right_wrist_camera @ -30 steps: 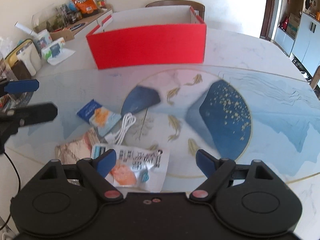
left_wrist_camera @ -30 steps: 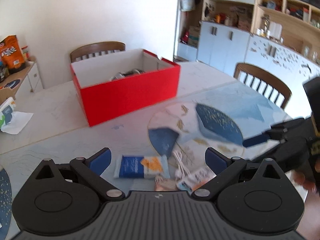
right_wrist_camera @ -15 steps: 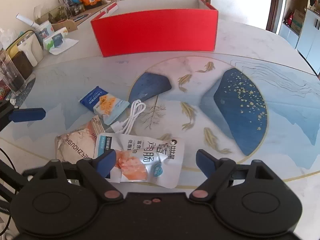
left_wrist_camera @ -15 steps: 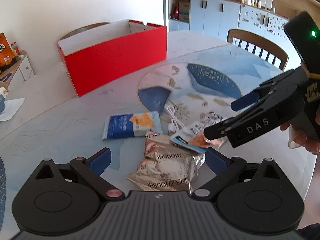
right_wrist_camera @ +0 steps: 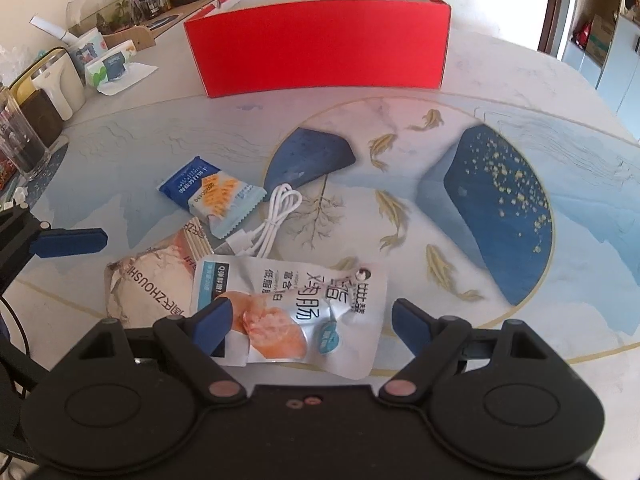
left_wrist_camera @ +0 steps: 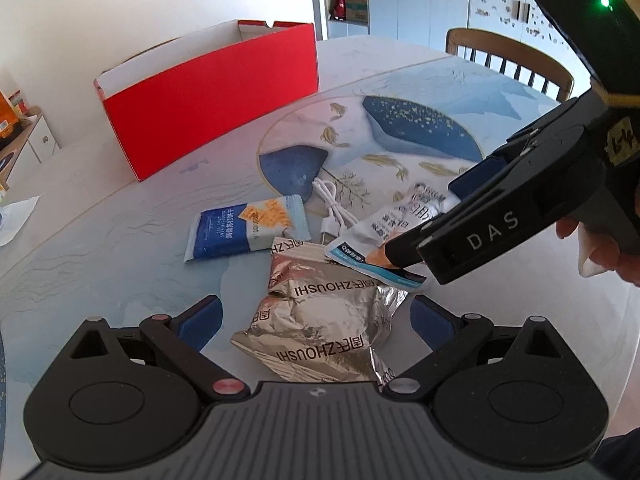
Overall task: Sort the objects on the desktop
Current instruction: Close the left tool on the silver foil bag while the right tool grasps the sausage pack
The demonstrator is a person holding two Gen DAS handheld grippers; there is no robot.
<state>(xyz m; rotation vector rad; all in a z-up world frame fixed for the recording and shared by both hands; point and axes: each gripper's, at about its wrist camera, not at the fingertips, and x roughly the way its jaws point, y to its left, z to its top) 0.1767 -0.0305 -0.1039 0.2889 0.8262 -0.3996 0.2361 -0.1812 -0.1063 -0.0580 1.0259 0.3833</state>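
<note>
Right wrist view: my right gripper (right_wrist_camera: 310, 322) straddles the white sausage pouch (right_wrist_camera: 296, 312), jaws released; light, crinkly and slippery, so I'd pinch its flat middle.

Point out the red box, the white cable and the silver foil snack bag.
red box (right_wrist_camera: 320, 40), right wrist view, on its front wall.
white cable (right_wrist_camera: 276, 216), right wrist view, on the looped cord.
silver foil snack bag (left_wrist_camera: 320, 320), left wrist view, on its crinkled middle.

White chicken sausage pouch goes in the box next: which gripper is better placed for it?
Right. The right gripper is open, already straddling the white pouch; the left gripper brackets the silver foil bag instead.
</note>
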